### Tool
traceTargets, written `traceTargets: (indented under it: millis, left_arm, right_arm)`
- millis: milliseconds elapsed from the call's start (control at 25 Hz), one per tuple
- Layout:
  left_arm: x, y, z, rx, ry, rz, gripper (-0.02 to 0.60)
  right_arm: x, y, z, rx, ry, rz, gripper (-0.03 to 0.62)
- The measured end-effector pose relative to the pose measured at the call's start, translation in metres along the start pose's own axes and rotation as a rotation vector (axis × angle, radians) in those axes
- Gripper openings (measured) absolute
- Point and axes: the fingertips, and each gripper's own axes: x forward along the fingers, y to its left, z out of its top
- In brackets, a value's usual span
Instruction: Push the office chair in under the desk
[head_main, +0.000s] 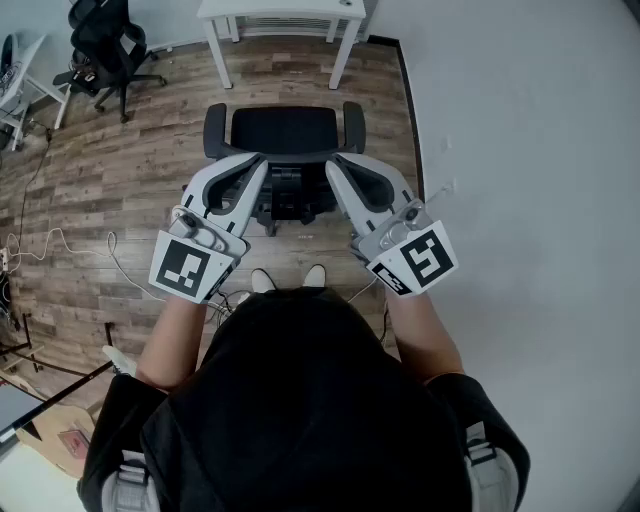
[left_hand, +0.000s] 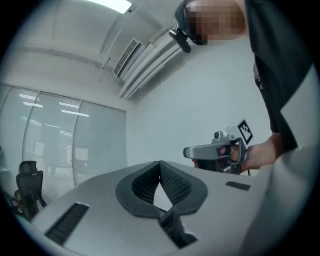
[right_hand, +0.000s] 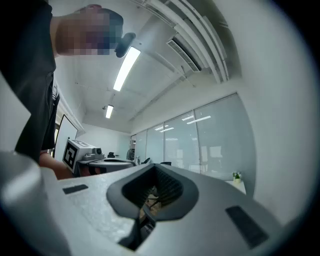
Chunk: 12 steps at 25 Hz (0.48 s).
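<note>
- Left gripper (head_main: 256, 165): jaws clenched, empty, near the chair (head_main: 285, 128).
- Right gripper (head_main: 335, 165): jaws clenched, empty.
- Chair faces the desk (head_main: 285, 14), apart from it.

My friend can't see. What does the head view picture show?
Seen from above, a person points the shut left gripper and right gripper at a black chair. The chair stands short of a white desk.

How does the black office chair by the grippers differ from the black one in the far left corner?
The near black office chair stands before the white desk; the far black office chair stands to the left, away from it. The far chair's star base shows; the near chair's is mostly hidden under its seat. Both are black.
</note>
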Motion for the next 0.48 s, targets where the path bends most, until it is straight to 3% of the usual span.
traceTargets:
  millis: [280,480]
  left_arm:
    - [-0.001,-0.003,-0.011,-0.02,0.004,0.002,-0.005]
    - [-0.007,0.0,-0.014,-0.023,0.03,0.0,-0.003]
  right_arm:
    - [0.001,-0.001,-0.019,0.027,0.029,0.004,0.002]
    - [0.011,0.009,-0.027,0.06,0.078,0.058,0.003]
